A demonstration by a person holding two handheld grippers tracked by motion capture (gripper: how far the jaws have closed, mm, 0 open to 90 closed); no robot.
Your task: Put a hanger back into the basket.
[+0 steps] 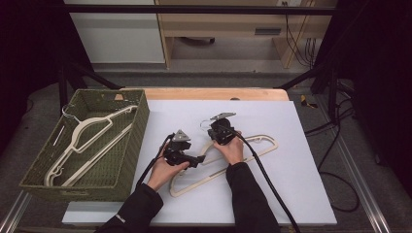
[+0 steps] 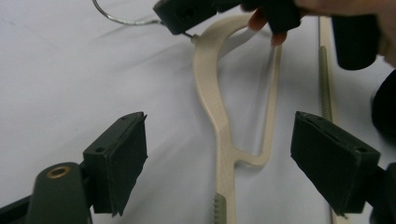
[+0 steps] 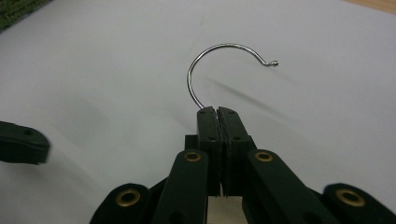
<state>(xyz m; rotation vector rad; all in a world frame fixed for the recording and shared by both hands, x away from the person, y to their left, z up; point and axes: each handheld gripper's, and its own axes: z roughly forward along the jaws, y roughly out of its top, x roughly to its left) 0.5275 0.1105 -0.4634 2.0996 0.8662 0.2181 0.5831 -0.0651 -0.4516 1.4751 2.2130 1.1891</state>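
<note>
Cream hanger (image 1: 233, 162) lies flat on the white tabletop (image 1: 291, 194), its wire hook (image 3: 219, 65) clamped at the base by the right hand-held gripper (image 1: 219, 130), jaws pressed together on it. Left hand-held gripper (image 1: 187, 158) sits just beside the hanger's shoulder, jaws apart, straddling the cream arm without touching. Well off to the left hand-held gripper's far side, a green woven basket (image 1: 131, 155) holds another cream hanger (image 1: 87, 141). Beyond the right hand-held gripper: a bare wooden strip (image 1: 214, 93) of the tabletop, grey floor, pale wood furniture (image 1: 218, 24), black frame bars, loose cables (image 1: 335, 160) at the side.
</note>
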